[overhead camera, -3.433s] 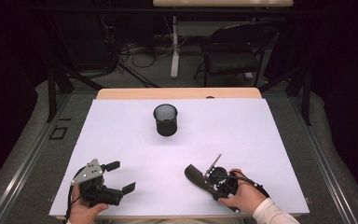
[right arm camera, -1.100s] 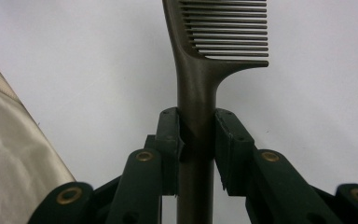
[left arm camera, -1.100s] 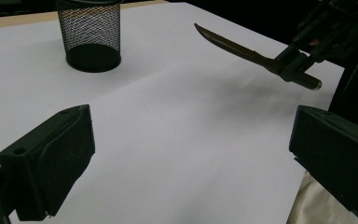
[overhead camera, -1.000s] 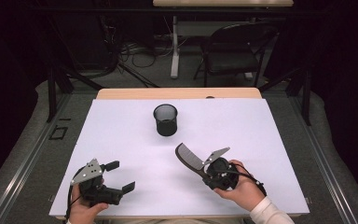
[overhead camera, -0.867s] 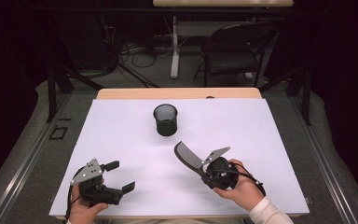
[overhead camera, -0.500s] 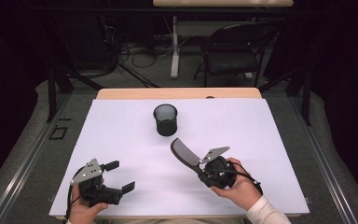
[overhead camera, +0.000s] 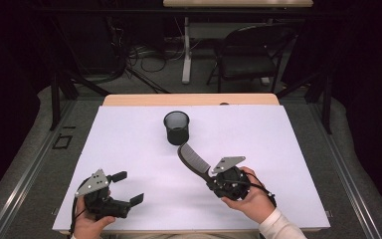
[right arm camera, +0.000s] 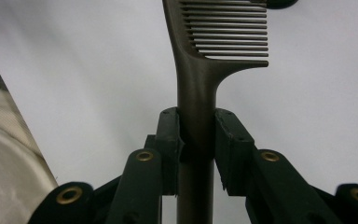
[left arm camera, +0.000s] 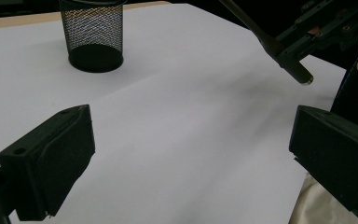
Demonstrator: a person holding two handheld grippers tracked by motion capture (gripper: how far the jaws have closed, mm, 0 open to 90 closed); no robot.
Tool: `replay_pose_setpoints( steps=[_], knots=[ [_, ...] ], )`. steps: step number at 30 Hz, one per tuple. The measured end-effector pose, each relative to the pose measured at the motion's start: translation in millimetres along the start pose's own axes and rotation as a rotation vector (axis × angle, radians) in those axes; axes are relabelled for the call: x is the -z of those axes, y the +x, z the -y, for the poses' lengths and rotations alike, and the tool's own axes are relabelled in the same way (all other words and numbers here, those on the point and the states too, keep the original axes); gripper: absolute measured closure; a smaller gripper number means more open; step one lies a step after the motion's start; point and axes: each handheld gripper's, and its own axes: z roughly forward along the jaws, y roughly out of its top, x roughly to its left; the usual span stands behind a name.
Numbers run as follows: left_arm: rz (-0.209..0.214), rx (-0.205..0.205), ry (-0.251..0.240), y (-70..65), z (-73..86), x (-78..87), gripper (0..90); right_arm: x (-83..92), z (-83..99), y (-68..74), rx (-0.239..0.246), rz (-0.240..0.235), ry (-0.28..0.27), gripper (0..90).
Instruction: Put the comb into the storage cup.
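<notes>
Your right gripper (right arm camera: 196, 140) clamps the comb (overhead camera: 193, 160) by its handle near the mesh cup (overhead camera: 176, 127); your left gripper (overhead camera: 128, 187) rests open at the table's near edge.

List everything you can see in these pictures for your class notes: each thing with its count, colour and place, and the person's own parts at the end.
Mesh cup: one, black, upright on the sheet, far middle.
Comb: one, dark, clamped by its handle in the right gripper, toothed end pointing toward the mesh cup.
Sheet: one, white, covering most of the table.
Table: one, light wood, its edge showing along the far side of the sheet.
Chair: one, dark, on the floor beyond the table.
Left gripper: one, black with a grey plate, near left of the sheet, jaws apart.
Right gripper: one, black with a grey plate, near right, jaws shut on the comb.
Hands: two, one holding each gripper at the near edge.
</notes>
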Motion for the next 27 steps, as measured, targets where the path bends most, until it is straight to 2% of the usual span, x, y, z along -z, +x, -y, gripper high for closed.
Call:
replay_pose_setpoints(
  steps=[9,21,27],
  knots=[
    [0.003,0.002,-0.005,0.4,0.3,-0.3,0.4,0.3,-1.9,1.1,0.009,0.005,-0.038,72.8],
    [0.004,0.02,-0.002,1.6,-0.2,-2.3,0.4,-0.2,-6.7,5.0,0.038,0.028,-0.129,72.8],
    [0.008,0.02,-0.008,1.1,-4.0,-2.6,0.6,-4.2,-12.6,7.3,0.047,0.027,-0.149,72.8]
  ],
)
